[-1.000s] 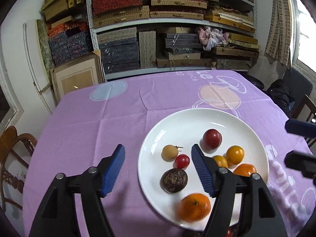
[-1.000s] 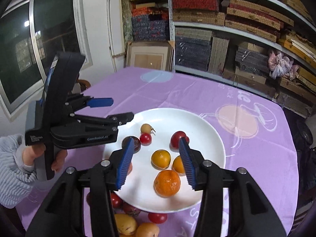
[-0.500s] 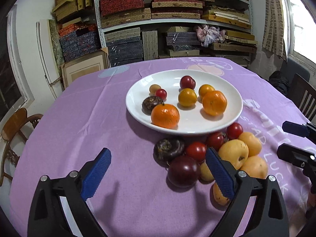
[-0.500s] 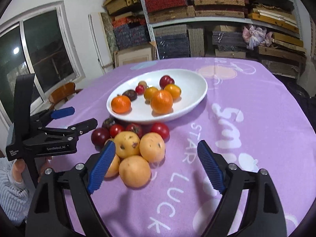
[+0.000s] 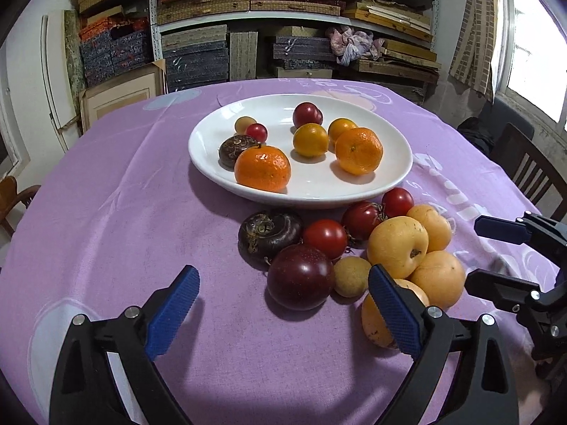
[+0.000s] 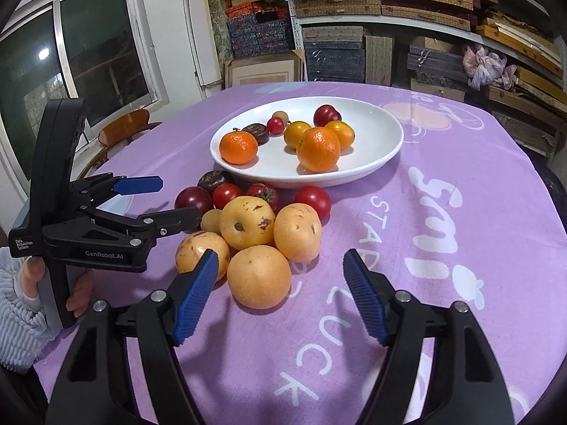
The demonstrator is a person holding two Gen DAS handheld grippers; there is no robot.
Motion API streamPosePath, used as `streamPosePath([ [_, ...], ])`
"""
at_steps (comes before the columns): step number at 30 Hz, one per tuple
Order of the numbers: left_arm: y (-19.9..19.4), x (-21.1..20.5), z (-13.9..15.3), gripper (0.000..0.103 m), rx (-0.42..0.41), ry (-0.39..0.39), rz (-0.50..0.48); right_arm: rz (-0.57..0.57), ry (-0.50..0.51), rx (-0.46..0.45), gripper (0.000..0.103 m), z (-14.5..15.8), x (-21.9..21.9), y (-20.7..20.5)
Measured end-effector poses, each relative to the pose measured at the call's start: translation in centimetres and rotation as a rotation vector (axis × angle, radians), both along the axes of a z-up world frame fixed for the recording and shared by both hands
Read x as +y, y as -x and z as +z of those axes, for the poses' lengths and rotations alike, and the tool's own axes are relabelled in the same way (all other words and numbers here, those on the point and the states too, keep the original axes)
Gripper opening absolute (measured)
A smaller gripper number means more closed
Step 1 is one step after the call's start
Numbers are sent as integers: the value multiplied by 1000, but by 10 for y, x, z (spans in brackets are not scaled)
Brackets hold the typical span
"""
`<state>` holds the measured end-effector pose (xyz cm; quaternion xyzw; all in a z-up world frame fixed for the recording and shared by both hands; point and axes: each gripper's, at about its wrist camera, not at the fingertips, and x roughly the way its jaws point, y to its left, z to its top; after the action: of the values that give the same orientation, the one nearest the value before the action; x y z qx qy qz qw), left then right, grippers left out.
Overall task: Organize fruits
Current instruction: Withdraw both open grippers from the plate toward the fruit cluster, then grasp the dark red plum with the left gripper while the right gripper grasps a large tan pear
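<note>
Both grippers, left gripper (image 5: 283, 304) and right gripper (image 6: 280, 287), gape wide and hold nothing; the right's jaws have just narrowed slightly. Loose fruit lies beside the white plate (image 5: 354, 191). Seemingly a pick is starting: the left should close on the dark plum (image 5: 301, 276).

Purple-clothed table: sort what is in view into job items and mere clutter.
Job:
- round white ceramic plate holding oranges and small fruits
- loose pile of yellow pears, red tomatoes and dark plums on the cloth

Clutter:
- shelves of stacked woven boxes
- dark wooden chair
</note>
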<state>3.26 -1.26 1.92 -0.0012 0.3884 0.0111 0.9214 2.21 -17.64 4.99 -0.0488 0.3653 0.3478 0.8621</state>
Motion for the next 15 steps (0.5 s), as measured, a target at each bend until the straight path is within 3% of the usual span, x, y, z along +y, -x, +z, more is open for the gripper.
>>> streamPosePath([
  [8,-8,25,-4,96,51,76,76,-15,0,31,71,-3,-2,-4],
  [15,1,17,-1,91,40,-7,61,-16,3,42,71,-3,-3,-6],
])
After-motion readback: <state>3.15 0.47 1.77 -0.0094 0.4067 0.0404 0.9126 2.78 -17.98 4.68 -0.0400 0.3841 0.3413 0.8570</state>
